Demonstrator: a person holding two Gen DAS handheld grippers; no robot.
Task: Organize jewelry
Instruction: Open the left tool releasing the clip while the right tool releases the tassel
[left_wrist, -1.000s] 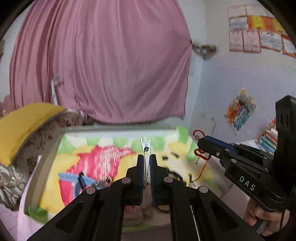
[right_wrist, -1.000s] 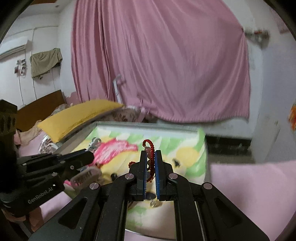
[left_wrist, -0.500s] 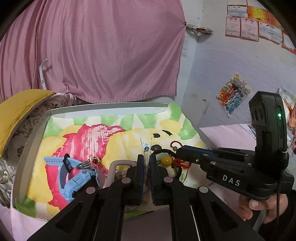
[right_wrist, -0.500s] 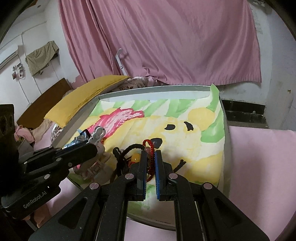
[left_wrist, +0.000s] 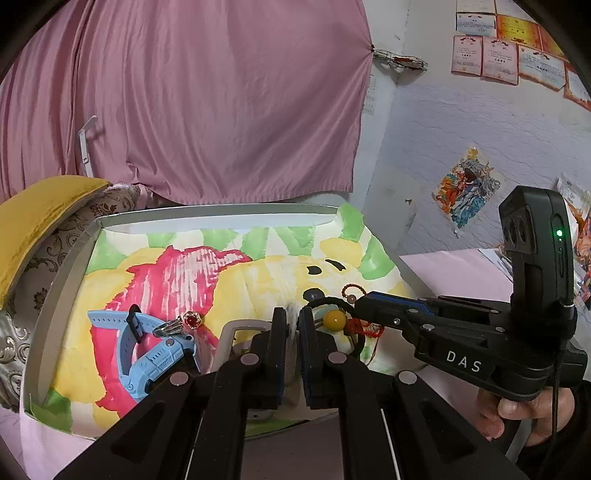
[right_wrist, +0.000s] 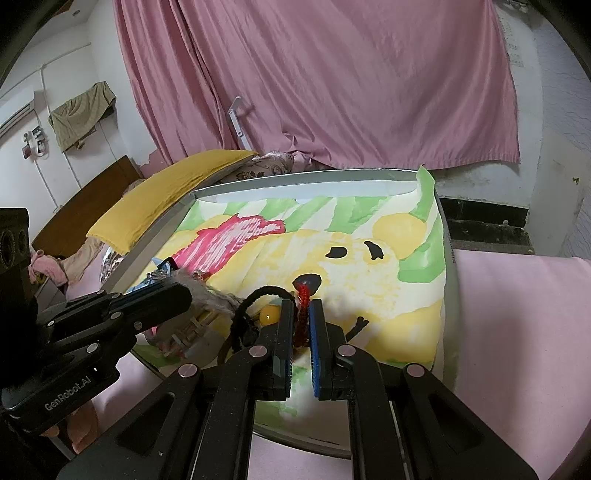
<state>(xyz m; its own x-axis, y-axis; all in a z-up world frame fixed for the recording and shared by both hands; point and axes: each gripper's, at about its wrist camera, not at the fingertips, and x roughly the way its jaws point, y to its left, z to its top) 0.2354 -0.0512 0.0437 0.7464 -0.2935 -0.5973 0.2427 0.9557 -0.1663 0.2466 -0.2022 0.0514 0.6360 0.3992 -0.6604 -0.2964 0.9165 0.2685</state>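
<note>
The right gripper pinches a red bracelet low over the tray, just right of the yellow bead near the tray's front edge. The left gripper has its fingers pressed together on something thin and pale, blurred; what it is I cannot tell. The likely trouble: the bracelet sits right against the black cord that carries the bead, so letting go here could tangle the two, and pulling away could drag the cord along. The two grippers are also close enough to knock each other. Left of the bead lie a red-stone ring and, further left, a blue watch. Count: one bracelet, one bead on one cord, one ring, one watch, one tray, two grippers. More pieces may hide behind the fingers.
</note>
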